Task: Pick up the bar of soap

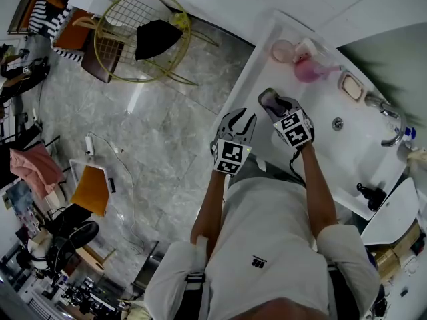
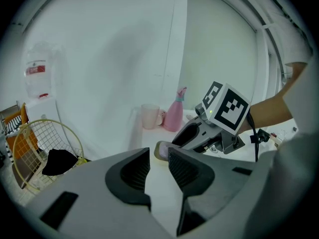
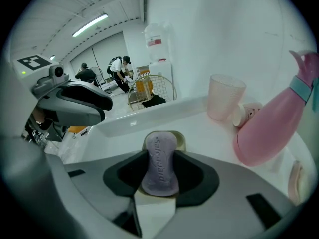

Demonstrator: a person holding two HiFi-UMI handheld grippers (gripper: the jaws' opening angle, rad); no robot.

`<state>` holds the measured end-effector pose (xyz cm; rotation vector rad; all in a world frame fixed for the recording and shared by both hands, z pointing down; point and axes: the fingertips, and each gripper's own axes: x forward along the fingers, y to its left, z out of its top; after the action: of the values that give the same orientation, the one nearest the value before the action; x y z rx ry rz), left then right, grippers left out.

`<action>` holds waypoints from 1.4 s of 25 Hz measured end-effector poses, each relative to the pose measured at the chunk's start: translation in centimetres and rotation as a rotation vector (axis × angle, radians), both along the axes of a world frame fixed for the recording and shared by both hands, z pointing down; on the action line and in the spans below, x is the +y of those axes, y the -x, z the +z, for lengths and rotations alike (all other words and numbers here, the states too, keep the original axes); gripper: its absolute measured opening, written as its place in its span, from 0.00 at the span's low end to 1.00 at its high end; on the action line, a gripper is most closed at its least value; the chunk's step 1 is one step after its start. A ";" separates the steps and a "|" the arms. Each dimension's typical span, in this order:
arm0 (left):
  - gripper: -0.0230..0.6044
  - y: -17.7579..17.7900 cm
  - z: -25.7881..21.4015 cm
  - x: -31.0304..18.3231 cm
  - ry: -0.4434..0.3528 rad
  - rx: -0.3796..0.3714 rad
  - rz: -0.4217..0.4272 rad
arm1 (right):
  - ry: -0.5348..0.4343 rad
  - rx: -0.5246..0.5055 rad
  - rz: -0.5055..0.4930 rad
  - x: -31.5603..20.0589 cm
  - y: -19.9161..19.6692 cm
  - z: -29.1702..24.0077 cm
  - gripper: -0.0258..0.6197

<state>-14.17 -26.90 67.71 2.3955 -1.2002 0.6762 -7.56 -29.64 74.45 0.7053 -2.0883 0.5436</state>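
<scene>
The right gripper point(image 3: 160, 156) has its 2 fingers point(image 3: 192, 171) pinching the soap point(image 3: 159, 176), a purple bar standing on its narrow edge with stamped lettering facing the camera. A cream piece shows just behind and beneath the bar; whether the bar has left it cannot be told. In the head view the soap sits at the near left end of the white tabletop point(image 1: 303, 155), close to its front edge.

The left gripper point(image 2: 158, 158) hangs just beside the right one, on its left, over that same edge. Its 2 fingers point(image 2: 133, 173) stand a little apart, with only bare tabletop showing through the gap, and they point toward the soap and the right gripper beyond.

Farther along the tabletop, against the wall, a pink bottle point(image 3: 269, 128) stands next to a pale pink cup point(image 3: 224, 103). A faucet point(image 1: 393, 129) rises at the far end. On the floor to the left stands a yellow wire basket point(image 1: 117, 42) with a black cloth point(image 1: 157, 37) in it.
</scene>
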 end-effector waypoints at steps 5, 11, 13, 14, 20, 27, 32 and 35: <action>0.23 0.1 -0.5 0.0 -0.012 0.001 0.006 | -0.026 -0.038 0.037 -0.2 -0.2 -1.2 0.32; 0.23 0.1 -1.2 -0.1 -0.030 0.006 0.016 | -0.045 -0.127 0.120 -0.5 -0.7 -3.3 0.32; 0.23 0.1 -1.7 -0.1 -0.041 0.008 0.023 | -0.055 -0.150 0.144 -0.5 -0.9 -4.2 0.32; 0.23 0.1 -2.1 -0.2 -0.047 0.009 0.027 | -0.063 -0.158 0.153 -0.5 -1.0 -4.7 0.32; 0.23 0.1 -3.8 -0.3 -0.082 0.021 0.050 | -0.134 -0.197 0.195 -0.3 -1.4 -8.2 0.32; 0.23 0.0 -6.3 -0.5 -0.136 0.044 0.085 | -0.231 -0.229 0.236 0.3 -2.2 -12.8 0.32; 0.23 -0.3 -8.1 -0.4 -0.174 0.072 0.114 | -0.284 -0.241 0.280 1.4 -3.3 -15.3 0.32; 0.23 -0.2 -9.0 -0.3 -0.191 0.085 0.123 | -0.303 -0.246 0.305 2.0 -3.9 -16.3 0.32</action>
<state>-13.95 -27.25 58.71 2.6453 -1.1352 0.5104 -3.71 -27.59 58.18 1.1976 -2.3353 0.5045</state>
